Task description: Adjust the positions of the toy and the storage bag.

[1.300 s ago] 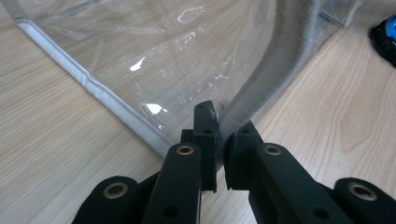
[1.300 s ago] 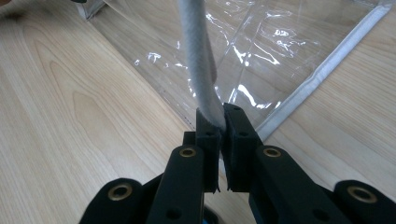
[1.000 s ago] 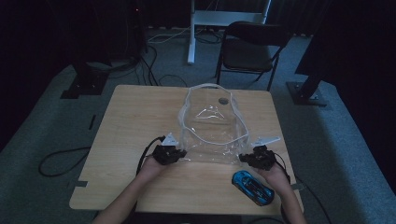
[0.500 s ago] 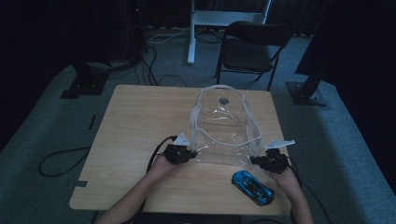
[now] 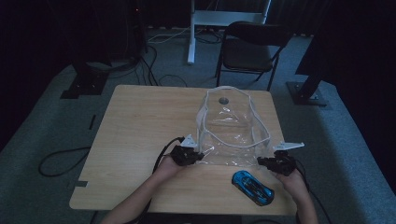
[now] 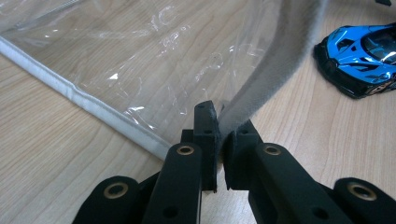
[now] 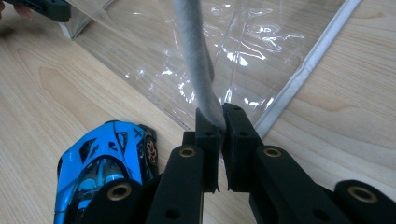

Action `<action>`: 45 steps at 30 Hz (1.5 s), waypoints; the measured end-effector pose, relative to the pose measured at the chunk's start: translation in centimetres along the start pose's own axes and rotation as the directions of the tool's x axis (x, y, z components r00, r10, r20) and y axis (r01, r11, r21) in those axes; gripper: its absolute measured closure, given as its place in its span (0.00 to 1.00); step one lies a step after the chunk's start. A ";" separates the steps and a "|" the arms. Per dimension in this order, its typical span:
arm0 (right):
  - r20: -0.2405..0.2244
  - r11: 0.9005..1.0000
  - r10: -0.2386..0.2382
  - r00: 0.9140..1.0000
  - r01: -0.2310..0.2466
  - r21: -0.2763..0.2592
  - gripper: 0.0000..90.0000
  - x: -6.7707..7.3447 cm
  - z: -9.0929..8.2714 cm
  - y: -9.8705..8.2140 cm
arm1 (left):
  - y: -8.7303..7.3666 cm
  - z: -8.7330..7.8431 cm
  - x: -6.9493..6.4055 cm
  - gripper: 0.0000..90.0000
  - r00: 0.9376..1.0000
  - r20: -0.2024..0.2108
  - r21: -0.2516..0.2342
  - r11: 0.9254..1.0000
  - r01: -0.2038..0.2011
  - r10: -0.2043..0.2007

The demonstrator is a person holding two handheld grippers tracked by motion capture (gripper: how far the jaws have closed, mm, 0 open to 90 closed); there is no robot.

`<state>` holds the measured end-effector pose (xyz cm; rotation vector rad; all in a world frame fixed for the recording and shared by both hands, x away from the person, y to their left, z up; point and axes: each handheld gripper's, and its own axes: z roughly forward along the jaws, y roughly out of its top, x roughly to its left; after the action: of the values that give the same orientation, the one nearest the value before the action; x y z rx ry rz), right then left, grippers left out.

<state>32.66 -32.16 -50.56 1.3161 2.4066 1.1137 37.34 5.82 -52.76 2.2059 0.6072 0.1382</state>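
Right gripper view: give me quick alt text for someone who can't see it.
The right gripper is shut on the grey fabric edge strip of a clear plastic bag spread on a wooden table. A blue toy car sits on the table just beside the jaws, at lower left. The left gripper shows at the top left corner.

Two handheld grippers, left gripper [image 5: 200, 156] and right gripper [image 5: 259, 161]: matte black bodies, flat black jaws, brass-ringed rivet holes behind the jaws. Pale three-cornered plate above each body. Black cable trailing behind each. Bare forearms, no sleeves visible.
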 end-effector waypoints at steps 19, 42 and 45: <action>0.013 1.000 0.026 1.000 -0.026 -0.010 0.95 -0.7 -1.5 -1.5 | 0.6 0.9 -1.5 0.96 0.999 0.038 0.010 1.000 -0.030 0.029; -0.018 0.999 0.033 0.999 -0.034 -0.038 0.58 -0.2 -2.3 -2.0 | -0.2 -0.4 -0.8 0.65 0.999 0.033 0.036 0.999 0.017 -0.018; -0.009 0.999 0.033 0.999 -0.033 -0.034 0.51 0.0 -2.5 -2.1 | -0.6 -1.0 -0.6 0.60 0.999 0.029 0.041 0.999 0.018 -0.019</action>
<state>30.03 -34.16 -50.23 1.3476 2.3691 1.1662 36.33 6.54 -52.45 2.2374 0.6195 0.0843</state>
